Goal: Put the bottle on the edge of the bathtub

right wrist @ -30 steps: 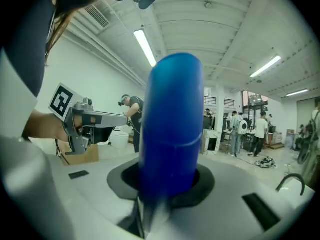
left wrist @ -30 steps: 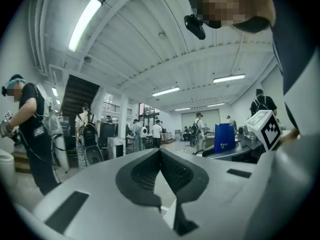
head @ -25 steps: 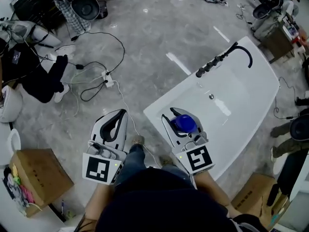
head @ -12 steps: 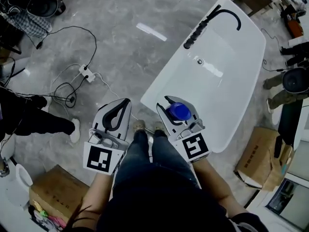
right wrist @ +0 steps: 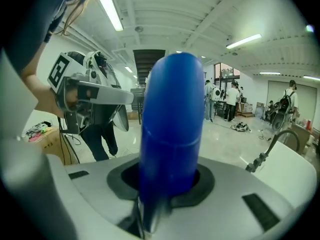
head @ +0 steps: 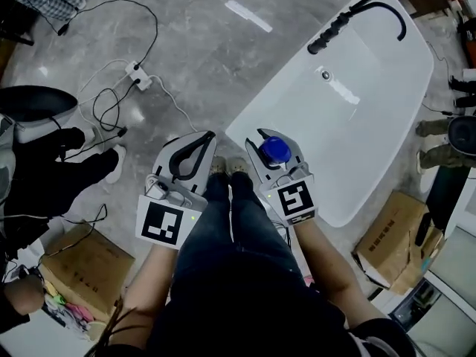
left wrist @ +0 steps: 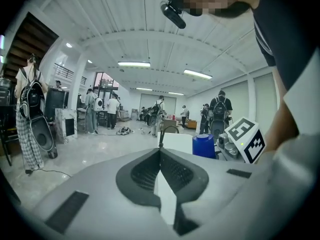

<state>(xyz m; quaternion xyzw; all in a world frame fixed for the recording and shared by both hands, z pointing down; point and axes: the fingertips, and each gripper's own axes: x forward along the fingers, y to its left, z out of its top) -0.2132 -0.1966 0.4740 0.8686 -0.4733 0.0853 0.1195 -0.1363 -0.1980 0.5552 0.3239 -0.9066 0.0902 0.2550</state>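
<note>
Just by the bathtub edge (head: 249,129), the right hand-held gripper (head: 274,138) grips the blue bottle (head: 275,150).

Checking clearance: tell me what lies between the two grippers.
In the head view, only the person's jeans-clad legs and shoe tips lie between the left gripper and the right gripper, which grips the blue bottle.

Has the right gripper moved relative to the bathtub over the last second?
Yes. The right gripper, shut on the blue bottle, has drawn closer to the near rim of the bathtub.
</note>
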